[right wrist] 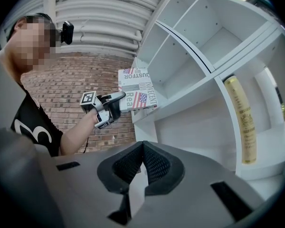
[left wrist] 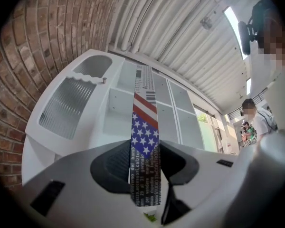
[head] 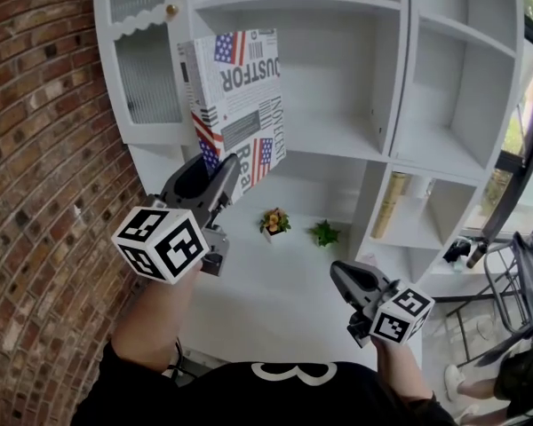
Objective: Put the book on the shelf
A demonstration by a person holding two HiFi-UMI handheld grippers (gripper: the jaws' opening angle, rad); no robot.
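We see the left gripper (head: 215, 185) raised at the left of the scene, its two dark jaws clamped on the lower edge of the flat book printed with newspaper text and American flags (head: 240, 96). In the left gripper view the book's starred, striped spine stands upright between the ribbed pads, pressed from both sides. The book is held in the air and tilted, in front of the tall white wooden shelf unit (head: 444, 158). It covers the opening of the left middle compartment, just right of the cabinet door with ribbed glass (head: 147, 87). From the right gripper view its lower corner comes close to the front edge of a shelf board, though we cannot tell whether it touches. The right gripper (head: 342, 278) sits lower and nearer at the right, well apart from the book, with its jaws brought together at the tips and nothing between them. On the unit's white counter, far beyond both grippers, stand a small pot of orange flowers (head: 273, 222) and, just to its right, a small green plant (head: 323, 232). A gold cylindrical tube (head: 392, 204) leans in a lower right compartment, and a red brick wall (head: 35, 193) fills the left side
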